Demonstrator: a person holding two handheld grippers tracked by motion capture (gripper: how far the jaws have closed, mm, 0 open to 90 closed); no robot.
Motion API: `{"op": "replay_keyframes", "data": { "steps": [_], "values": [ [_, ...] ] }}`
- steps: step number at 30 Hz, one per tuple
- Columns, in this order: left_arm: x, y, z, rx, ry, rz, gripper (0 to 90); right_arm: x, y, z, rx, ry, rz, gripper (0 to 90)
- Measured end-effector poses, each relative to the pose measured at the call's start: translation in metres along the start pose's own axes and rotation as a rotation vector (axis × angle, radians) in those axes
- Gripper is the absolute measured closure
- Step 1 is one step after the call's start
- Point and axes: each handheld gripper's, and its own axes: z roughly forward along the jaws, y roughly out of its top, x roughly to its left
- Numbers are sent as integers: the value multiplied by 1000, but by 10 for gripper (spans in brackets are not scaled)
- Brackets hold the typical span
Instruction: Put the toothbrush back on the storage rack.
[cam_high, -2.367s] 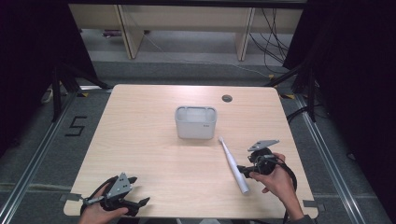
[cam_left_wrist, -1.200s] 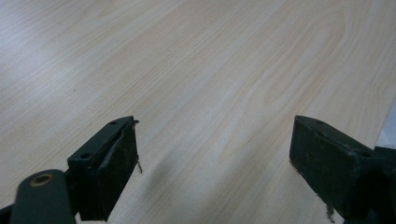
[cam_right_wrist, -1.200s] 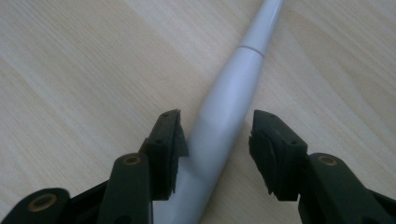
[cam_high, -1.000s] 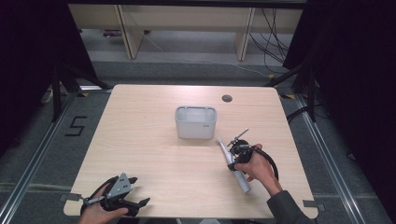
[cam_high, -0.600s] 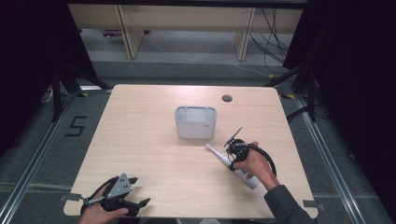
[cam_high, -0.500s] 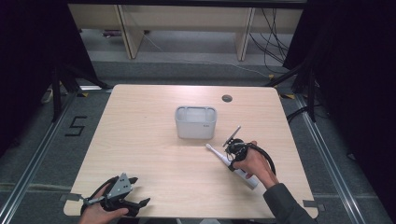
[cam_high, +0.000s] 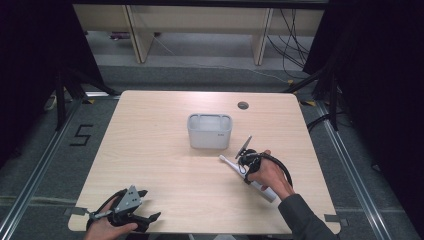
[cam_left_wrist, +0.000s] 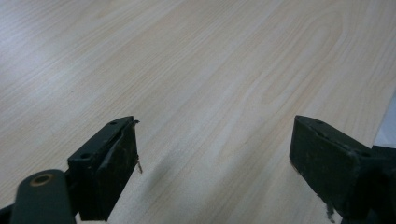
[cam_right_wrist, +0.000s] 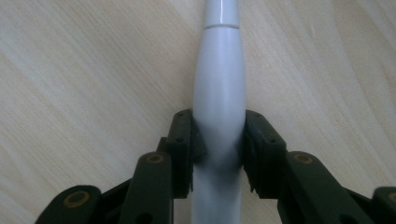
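- A pale wooden tabletop (cam_high: 150, 150) with rounded corners fills the middle of the high view, with dark floor and metal rails around its edges.
- A long white plastic electric-toothbrush-shaped wand (cam_high: 265, 191) lies flat on the right half of the tabletop, angled from upper left to lower right, its lower end near the right front edge.
- The right gripper (cam_high: 246, 162) is clamped on the wand: in the right gripper view its two black fingers (cam_right_wrist: 182, 140) press both sides of the white body (cam_right_wrist: 219, 93). They have just been closing, with the wand between them.
- A small white rectangular plastic bin (cam_high: 210, 131) stands near the tabletop's centre, just beyond the wand's narrow tip, apart from it.
- The left gripper (cam_high: 145, 220) rests at the front left edge, its fingers (cam_left_wrist: 112, 172) spread wide over bare wood, holding nothing.
- A wide stretch of open tabletop lies between the two hands and along the left side.
- A small dark round hole (cam_high: 243, 105) sits near the far edge.
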Motion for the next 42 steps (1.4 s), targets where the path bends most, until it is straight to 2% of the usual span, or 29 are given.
{"op": "replay_keyframes", "data": {
  "steps": [1, 2, 4, 5, 7, 8, 11, 12, 13, 15, 17, 18, 21, 22, 25, 28, 30, 31, 32, 33, 34, 35, 36, 37, 38, 39, 40, 41, 42],
  "values": [
    [0, 0, 0, -4, 3, -2, 148, -3, 0, 1, -3, -11, -31, 664],
    [1, 0, 0, -4, 4, 3, 147, -4, 0, 2, -9, -7, -38, 664],
    [1, 0, 0, -5, 3, 3, 147, -2, 0, 1, -12, 2, -24, 665],
    [1, 0, 0, -4, 3, 4, 147, -7, -2, 2, -17, -7, -68, 666],
    [1, 0, 0, -4, 8, 2, 148, -5, -2, 1, -17, -7, -54, 666],
    [0, 0, 0, -7, -2, -1, 148, -3, -3, 1, -24, -9, -26, 667],
    [2, 0, -1, 4, 5, 9, 147, -5, -4, 1, -38, -2, -43, 667],
    [1, 0, -1, 3, -2, -3, 147, -6, -5, 2, -43, 3, -41, 667],
    [0, 0, 0, -9, -4, -17, 147, -9, -6, 2, -56, 3, -73, 667],
    [2, 1, -1, 7, 7, 11, 147, -6, -7, 1, -56, 10, -36, 667],
    [1, 0, -1, 3, 6, -2, 148, -8, -9, 1, -55, 7, -58, 668],
    [1, 0, -1, 3, 6, -2, 147, -5, -9, 0, -66, 9, -34, 668],
    [1, 0, -1, 3, 6, -8, 148, -5, -11, -2, -68, 13, -34, 668],
    [2, 0, -1, 3, 6, 0, 147, -5, -14, -2, -118, 29, -57, 668],
    [2, 0, -1, 3, 2, 3, 147, -5, -17, -5, -139, 51, -42, 668],
    [2, 1, -1, 4, 7, 6, 147, -5, -21, -9, -178, 37, -43, 668],
    [1, 0, -1, 3, 5, 1, 147, -5, -25, -14, -217, 50, -29, 668],
    [1, 0, -1, 3, 6, -2, 148, -4, -28, -18, -242, 63, 0, 668],
    [1, 0, -1, 3, 6, -3, 148, -4, -29, -21, -263, 56, -11, 669],
    [1, 0, -1, 3, 5, -1, 147, -3, -32, -25, -294, 60, -9, 669],
    [0, 0, 0, -9, -4, -17, 147, -5, -37, -33, -364, 81, -19, 669],
    [0, 0, 0, -9, -4, -17, 147, -5, -37, -33, -364, 81, -19, 669],
    [1, 0, 0, -4, 5, 2, 147, -3, -39, -38, -369, 83, 14, 669],
    [1, 0, 0, -5, 4, 2, 147, -4, -41, -42, -417, 90, -2, 669],
    [0, 0, 0, -4, 4, 0, 147, -3, -44, -46, -433, 91, 28, 669],
    [0, 0, 0, -5, 4, -1, 147, -5, -44, -48, -481, 99, -14, 669],
    [2, 0, -1, 4, 10, 8, 147, -5, -47, -53, -548, 104, 0, 669],
    [2, 0, -1, 4, 10, 8, 147, -8, -49, -56, -569, 106, -44, 669],
    [2, 0, -1, 4, 9, 8, 147, -6, -50, -60, -594, 126, -1, 669]
  ]
}}
